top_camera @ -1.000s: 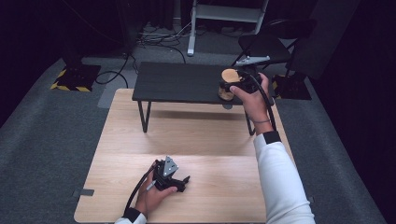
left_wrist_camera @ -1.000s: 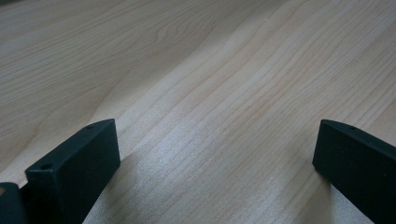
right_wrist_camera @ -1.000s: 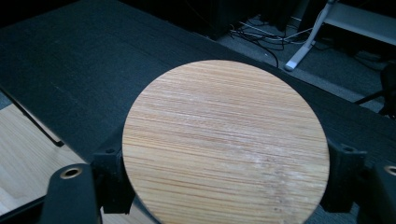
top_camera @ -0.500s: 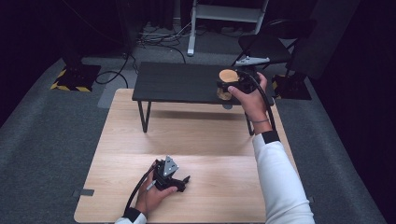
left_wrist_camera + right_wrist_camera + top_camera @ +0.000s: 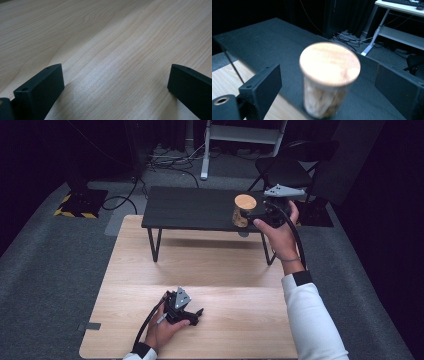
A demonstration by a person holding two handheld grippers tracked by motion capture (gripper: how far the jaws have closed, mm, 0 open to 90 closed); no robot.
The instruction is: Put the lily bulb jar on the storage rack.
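The right gripper (image 5: 248,216) is held out over the right end of the black bench (image 5: 195,207), its jaws spread wide with a jar (image 5: 243,209) standing between them. In the right gripper view the right gripper (image 5: 327,82) has a clear gap on each side of the jar (image 5: 328,77), so neither jaw touches it. The jar is clear-walled with pale pieces inside and a round wooden lid (image 5: 330,63). It stands on the black bench (image 5: 262,42) close to that bench's near edge.

The left gripper (image 5: 192,315) rests low on the wooden table (image 5: 225,265), well in front of the bench and near the table's front edge. In the left gripper view the left gripper (image 5: 115,82) has its jaws far apart, with nothing but bare wooden table (image 5: 112,37) between them.

Behind the bench, a white desk frame (image 5: 240,135) stands on the grey carpet (image 5: 50,265).
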